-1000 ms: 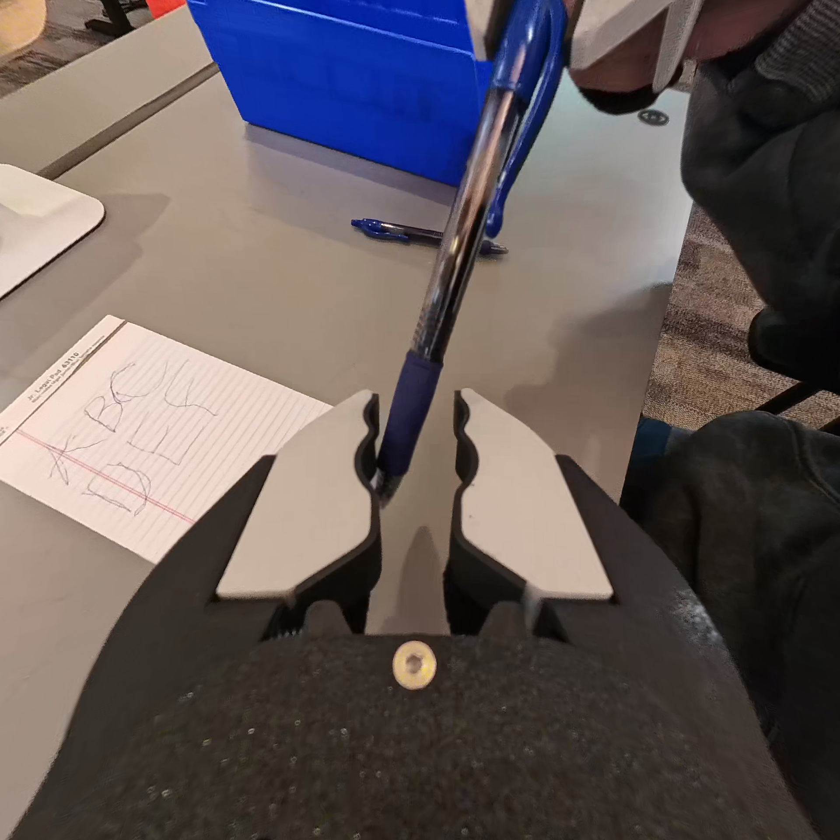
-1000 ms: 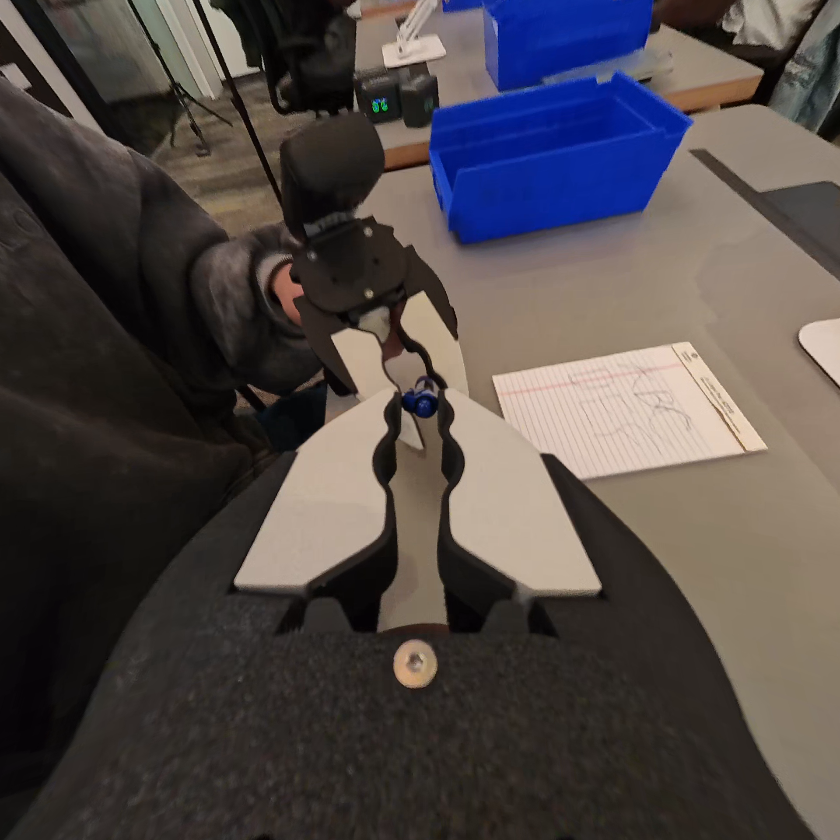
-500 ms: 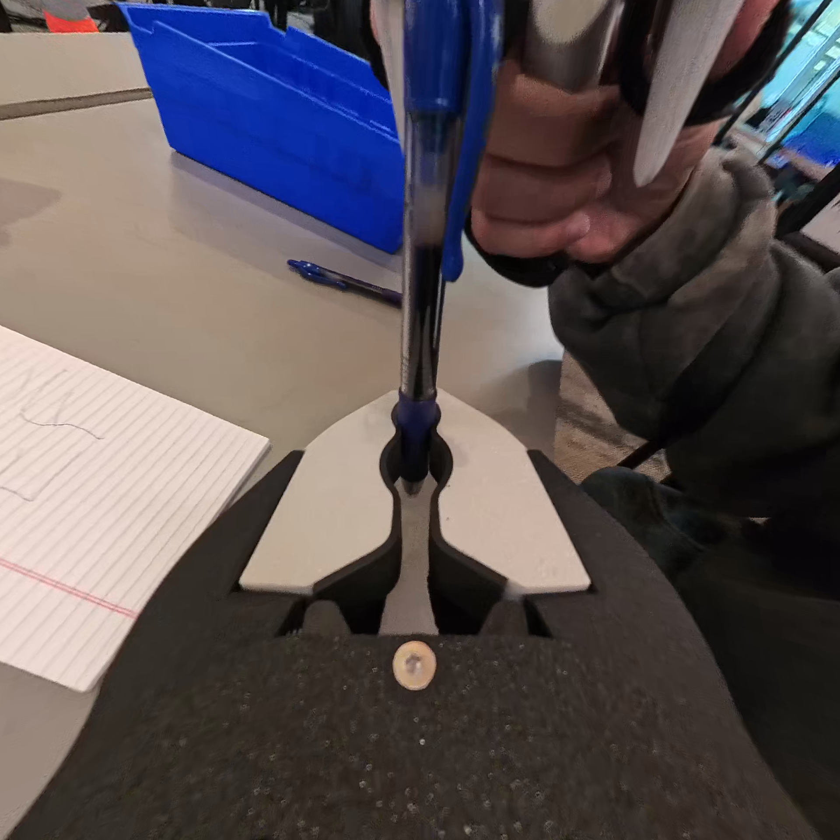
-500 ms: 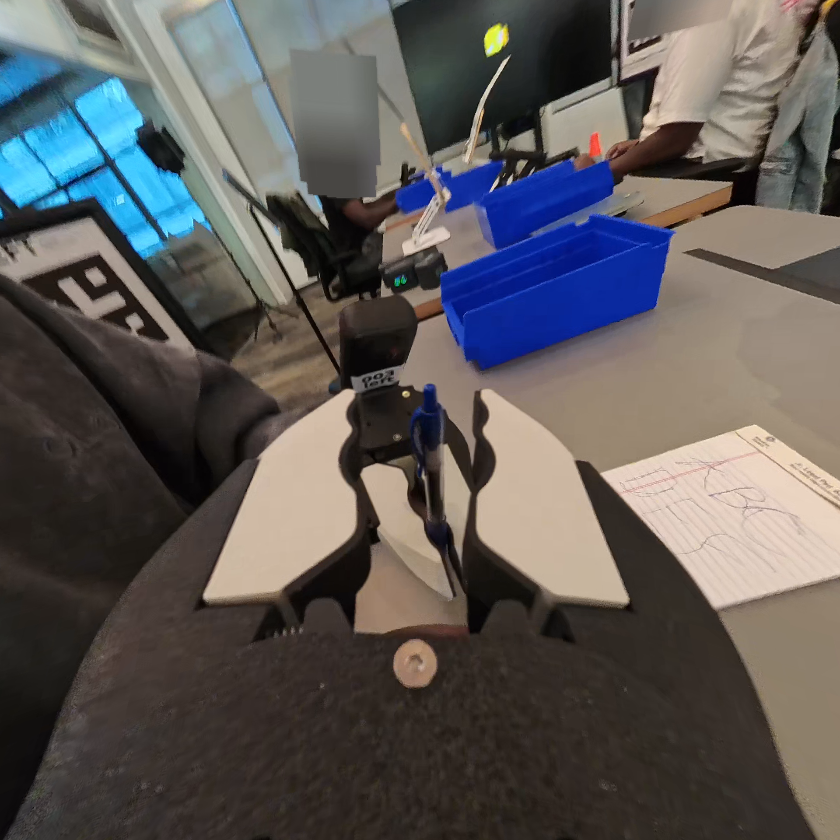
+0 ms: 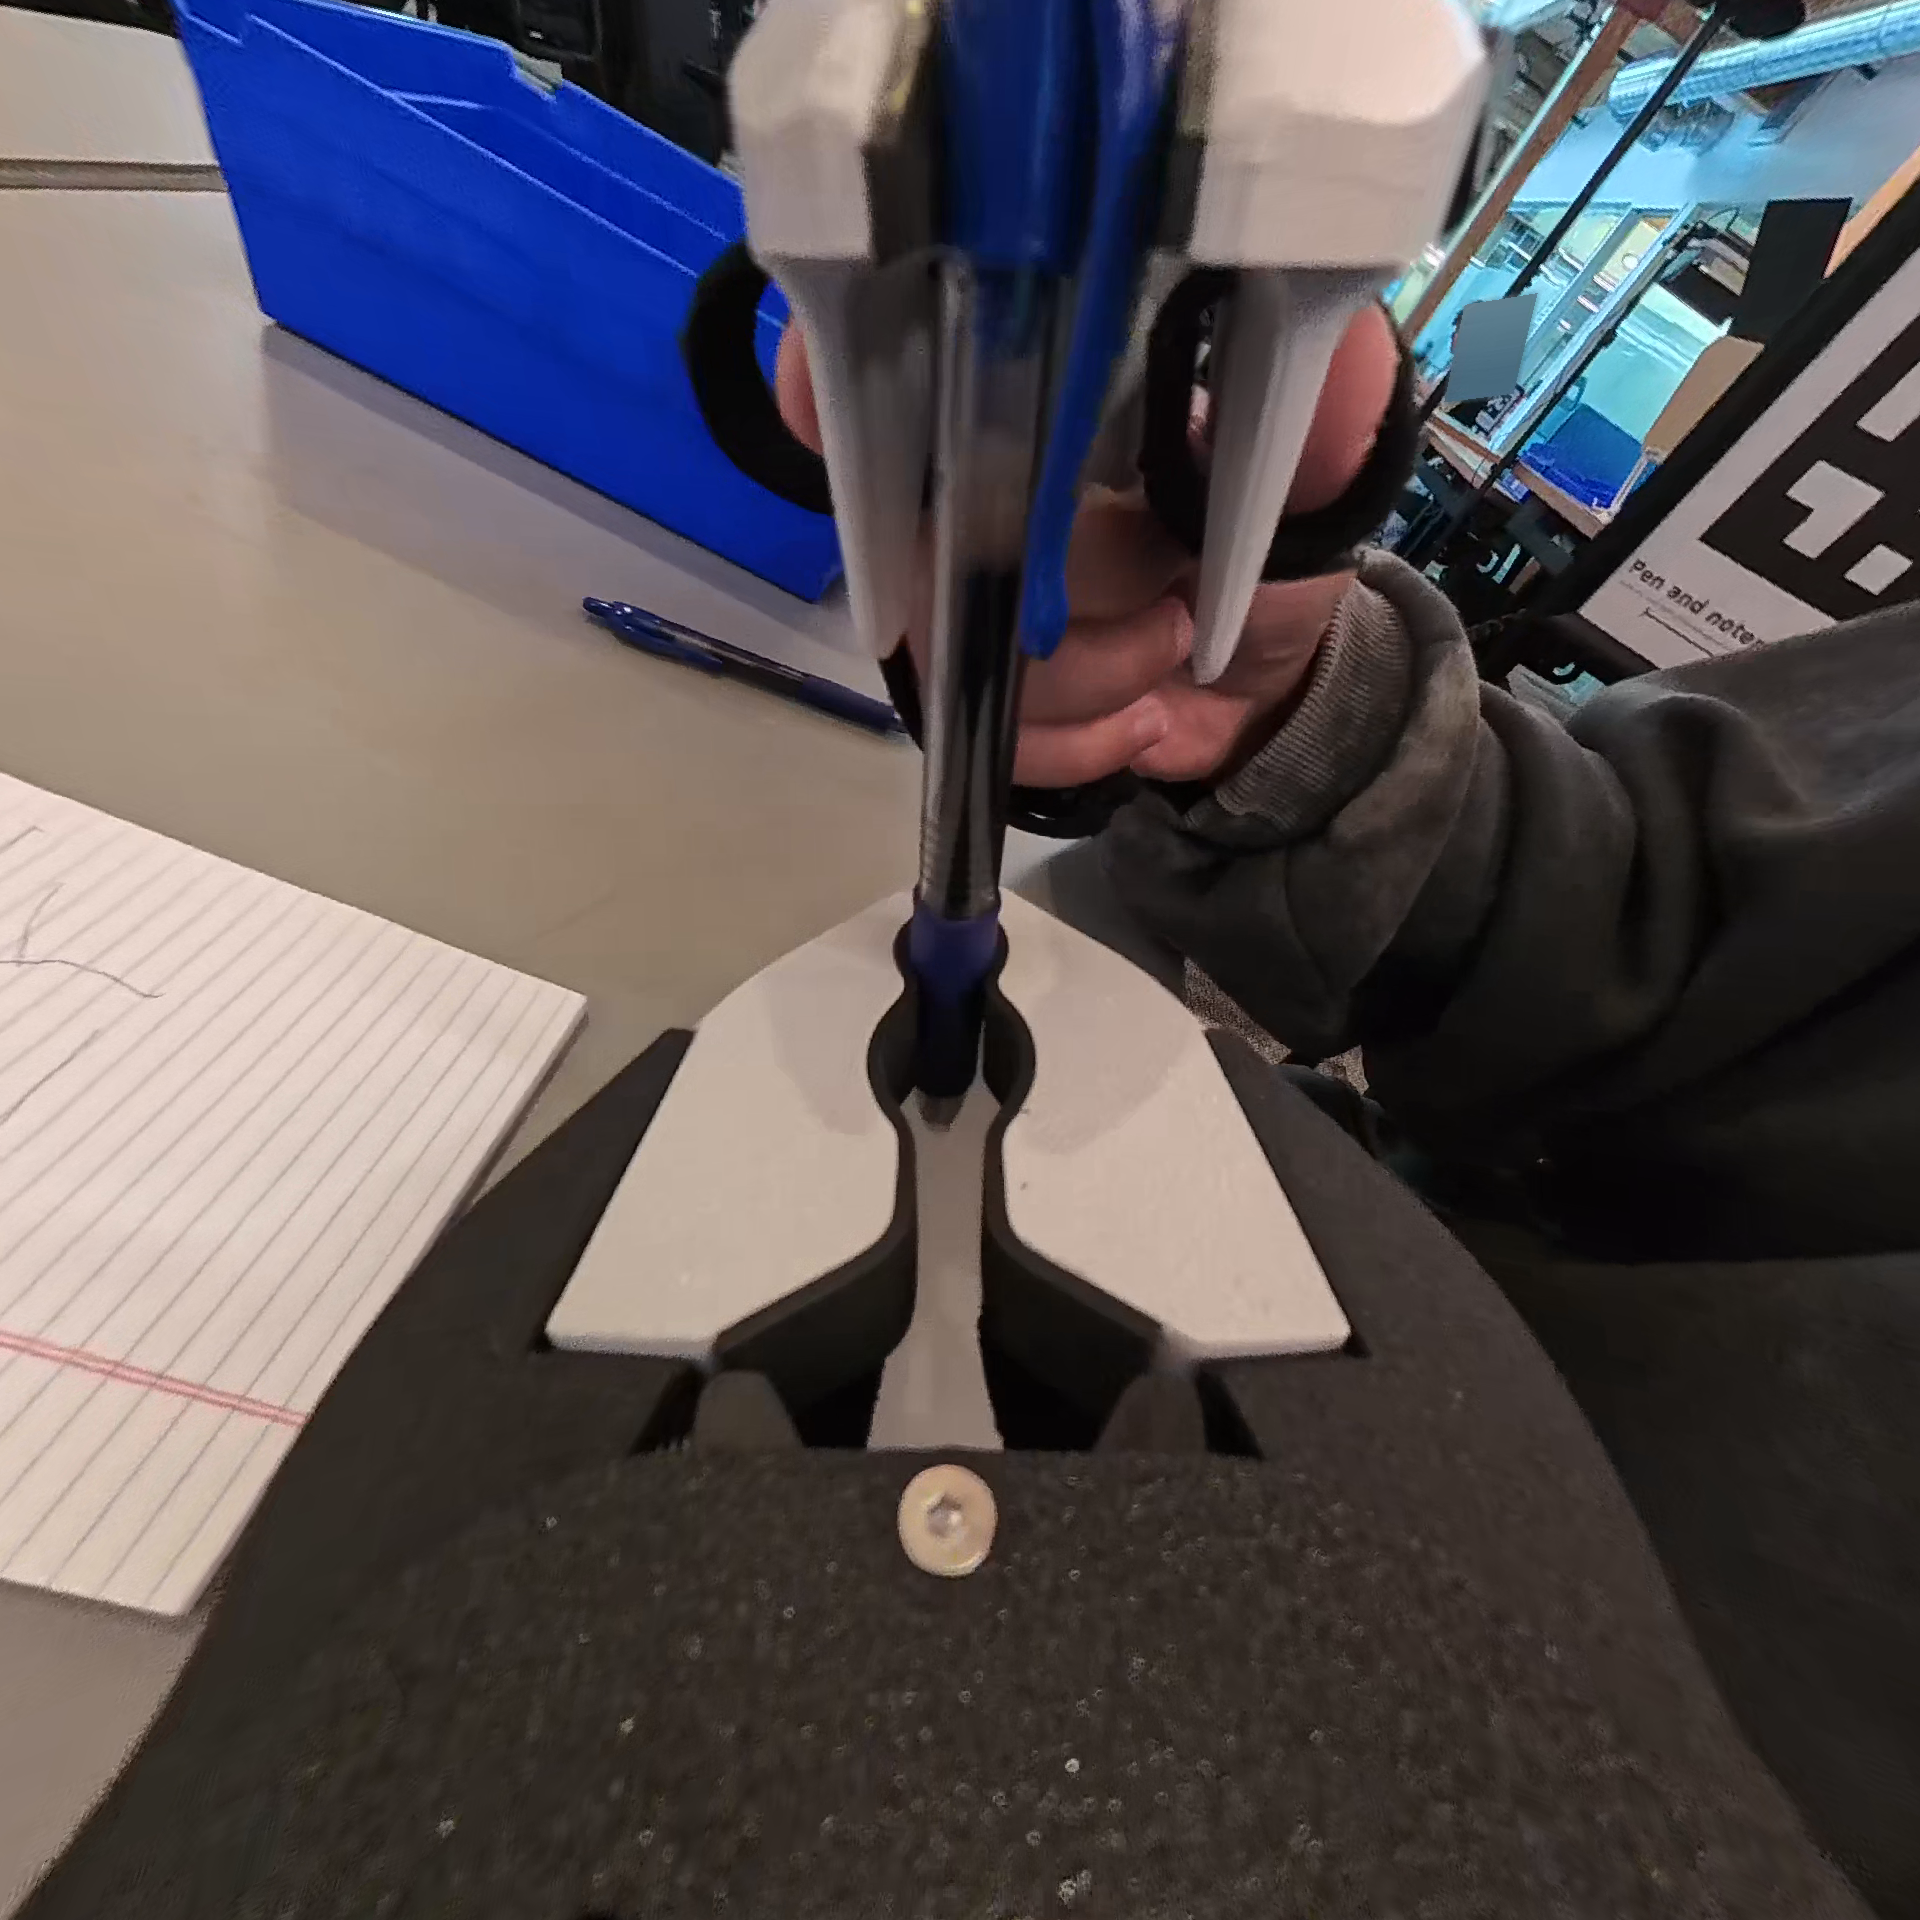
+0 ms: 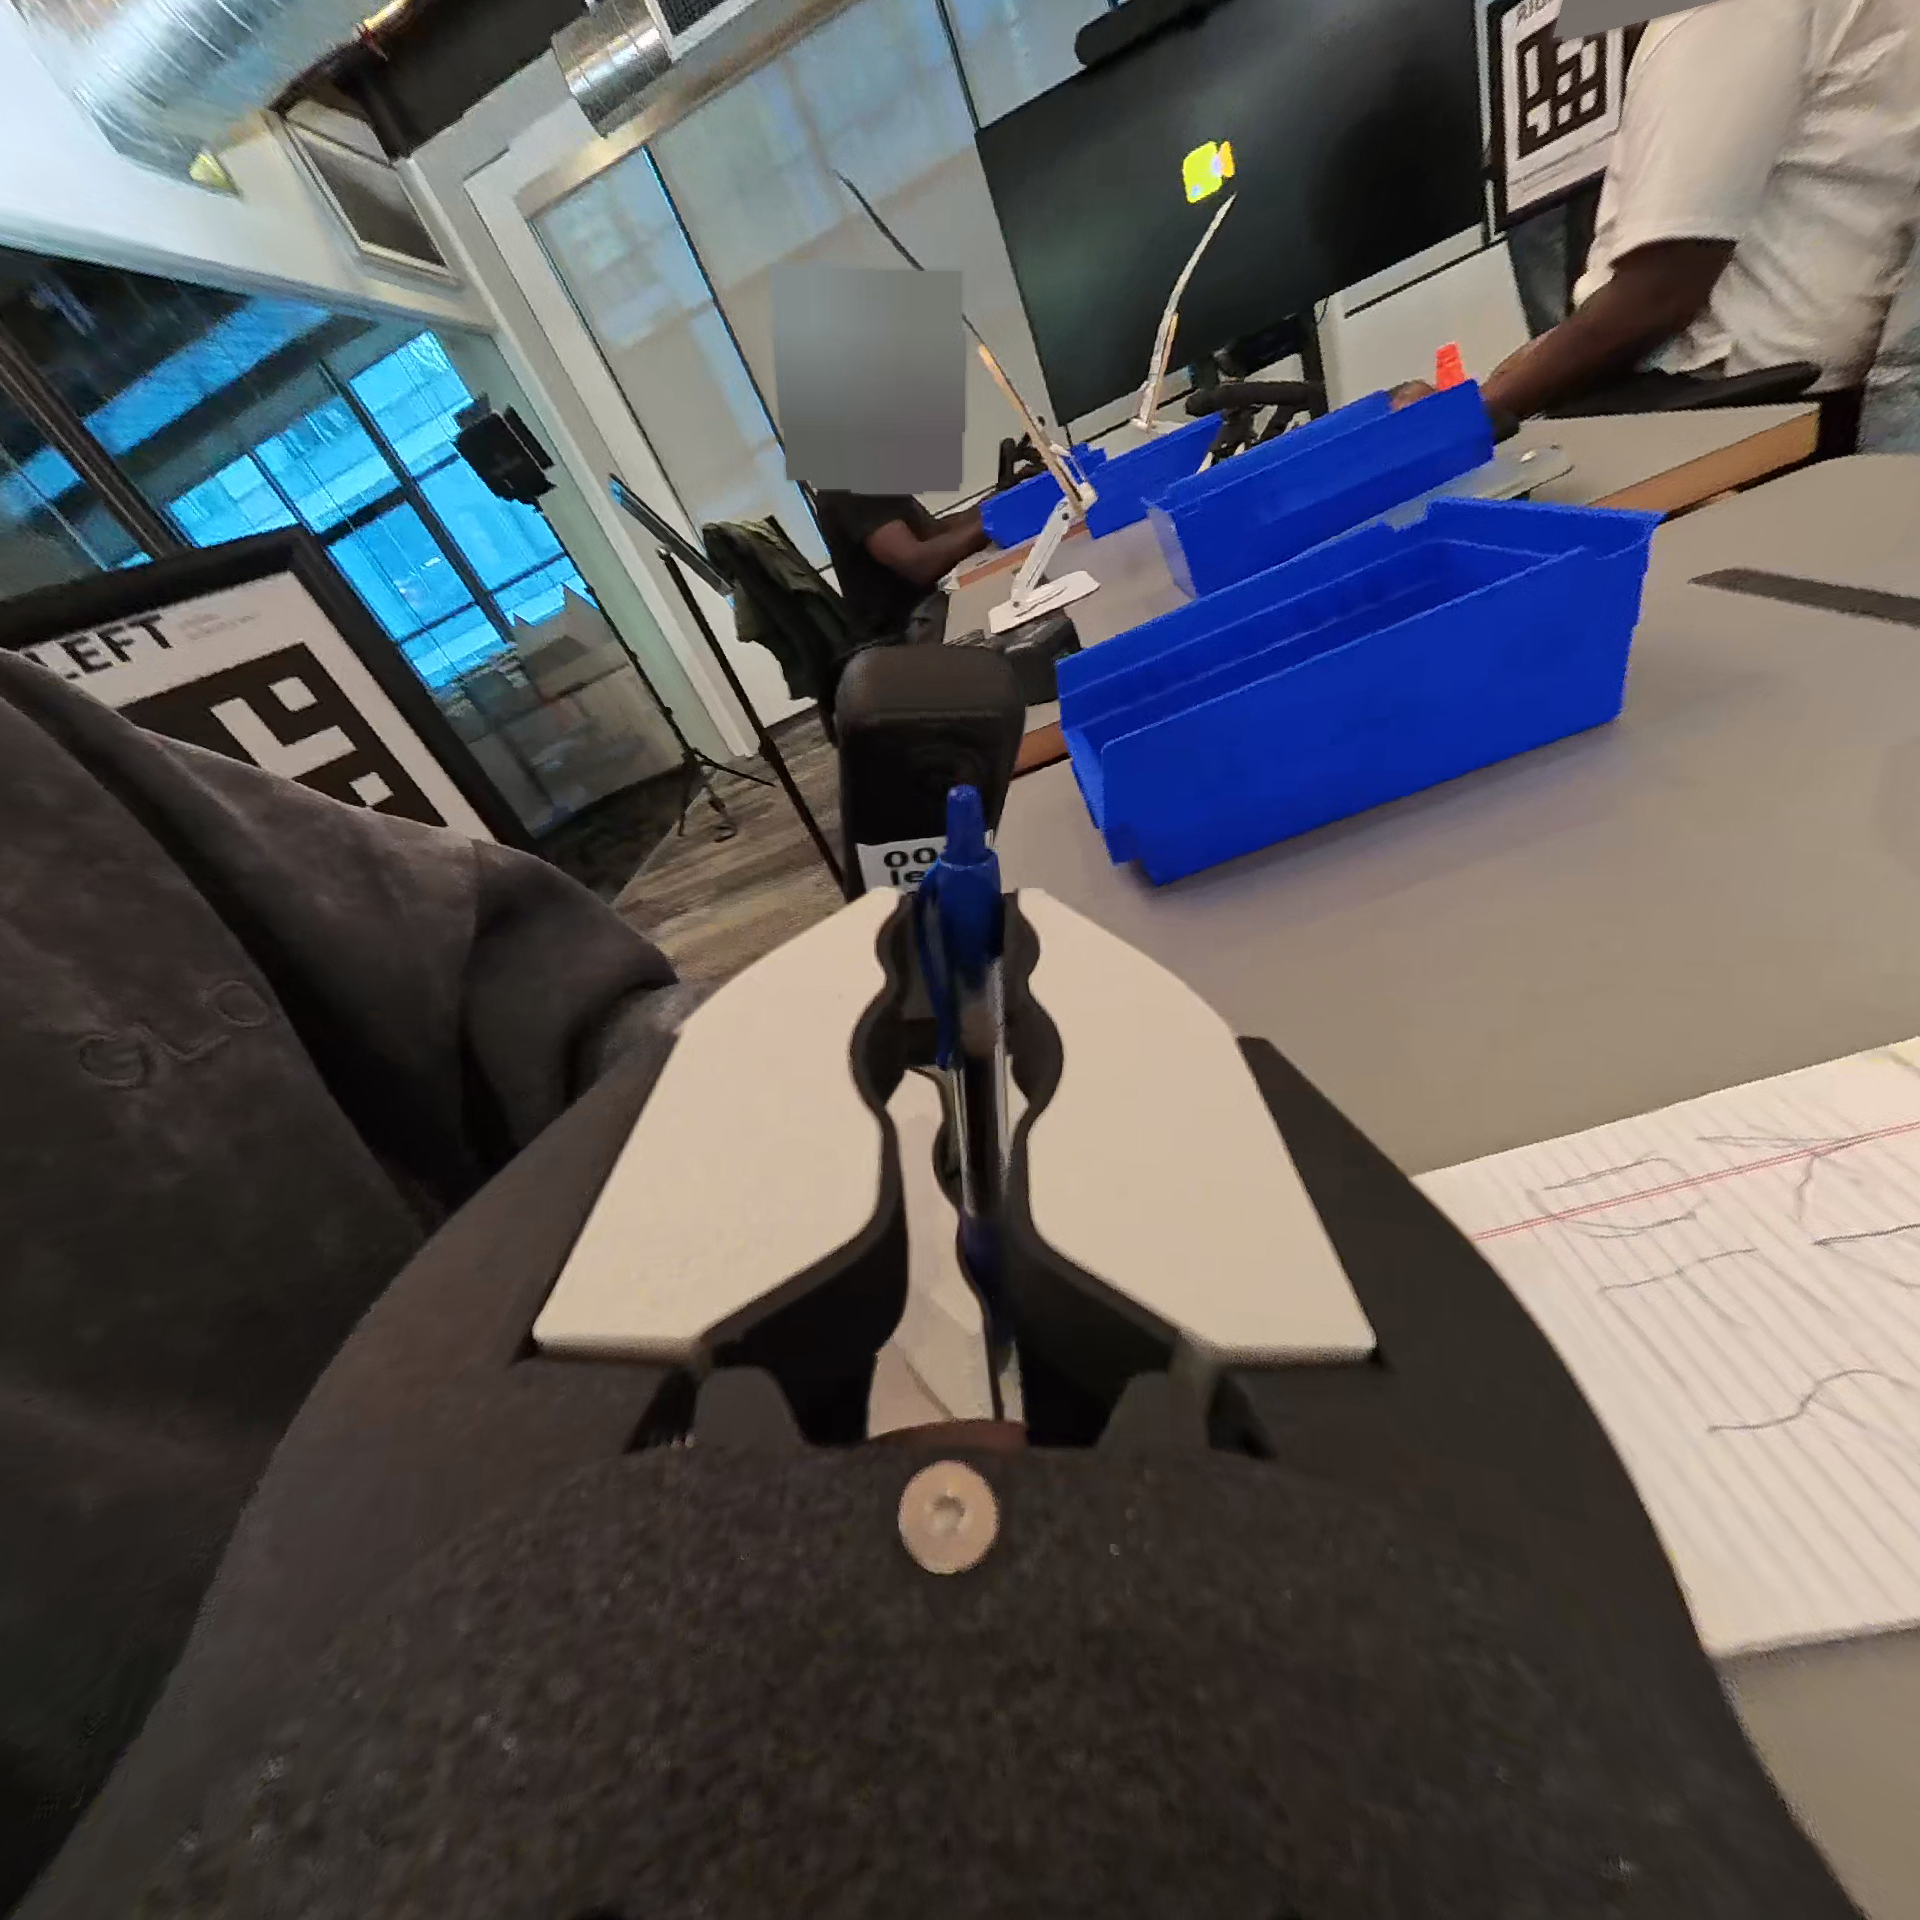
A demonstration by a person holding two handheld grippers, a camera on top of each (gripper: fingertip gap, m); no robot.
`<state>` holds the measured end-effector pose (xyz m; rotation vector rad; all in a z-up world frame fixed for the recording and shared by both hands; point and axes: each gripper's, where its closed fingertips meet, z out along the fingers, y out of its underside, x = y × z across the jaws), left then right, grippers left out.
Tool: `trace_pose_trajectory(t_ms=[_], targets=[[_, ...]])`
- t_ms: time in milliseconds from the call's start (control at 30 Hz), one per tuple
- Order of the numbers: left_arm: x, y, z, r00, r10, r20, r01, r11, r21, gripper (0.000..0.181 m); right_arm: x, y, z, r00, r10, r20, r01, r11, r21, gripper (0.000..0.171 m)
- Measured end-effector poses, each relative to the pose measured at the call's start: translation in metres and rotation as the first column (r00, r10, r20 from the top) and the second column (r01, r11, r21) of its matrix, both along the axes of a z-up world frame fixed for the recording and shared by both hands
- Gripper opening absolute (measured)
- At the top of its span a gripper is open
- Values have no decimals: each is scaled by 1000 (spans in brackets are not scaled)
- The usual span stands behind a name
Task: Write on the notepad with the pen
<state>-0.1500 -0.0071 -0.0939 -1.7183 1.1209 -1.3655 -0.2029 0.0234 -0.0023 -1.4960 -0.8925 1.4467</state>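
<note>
A blue pen [image 5: 961, 790] stands nearly upright above the grey table [image 5: 312, 644], held at both ends. My left gripper [image 5: 951, 940] is shut on its dark blue grip, just above the tip. My right gripper [image 6: 961, 904] is shut on its upper barrel by the clip, and the pen's blue top [image 6: 961, 831] sticks out past the fingertips. The right gripper's grey fingers [image 5: 1340, 135] fill the top of the left wrist view. The lined notepad [image 5: 260, 1195] with scribbles lies left of the left gripper and also shows in the right wrist view [image 6: 1714, 1351].
A second blue pen [image 5: 727, 660] lies on the table in front of a blue bin [image 5: 499, 260], which also shows in the right wrist view [image 6: 1351, 707]. The person's hand [image 5: 1122, 686] and dark sleeve [image 5: 1558, 935] are at the right. The table edge runs close by on that side. Left tips to right tips: about 10 centimeters.
My left gripper closed on the pen's grip. My right gripper, open half a second ago, has now closed on the upper barrel. Both views have tilted up from the table.
</note>
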Motion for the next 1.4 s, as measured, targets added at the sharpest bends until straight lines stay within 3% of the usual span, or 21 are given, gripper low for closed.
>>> trace_pose_trajectory(t_ms=[67,133,167,333,433,533,600,867,1400], targets=[[-4,6,1,1000,26,6,-26,1000,-12,12,0,5,4,999,-32,5,31,999,33,15],[-12,15,-1,998,63,-31,-64,998,-18,43,2,16,6,995,-90,38,87,992,89,15],[-19,19,-1,995,82,-50,-82,997,-8,48,3,21,7,990,-123,64,114,985,126,15],[-62,49,45,979,200,-40,-194,974,121,39,2,47,2,957,-227,178,176,949,262,15],[-78,68,104,973,226,49,-232,953,197,0,-4,54,3,965,-201,167,155,955,251,15],[-79,81,156,970,206,126,-230,949,217,0,-10,58,5,973,-187,133,153,961,229,15],[-73,88,170,978,179,108,-201,947,250,0,-11,60,8,976,-188,112,160,963,217,15],[-42,90,146,995,58,-83,-32,959,280,0,-13,54,20,979,-182,87,159,961,226,16],[-31,83,141,1000,25,0,-24,964,264,0,-10,46,35,990,-122,-69,129,986,108,15]])
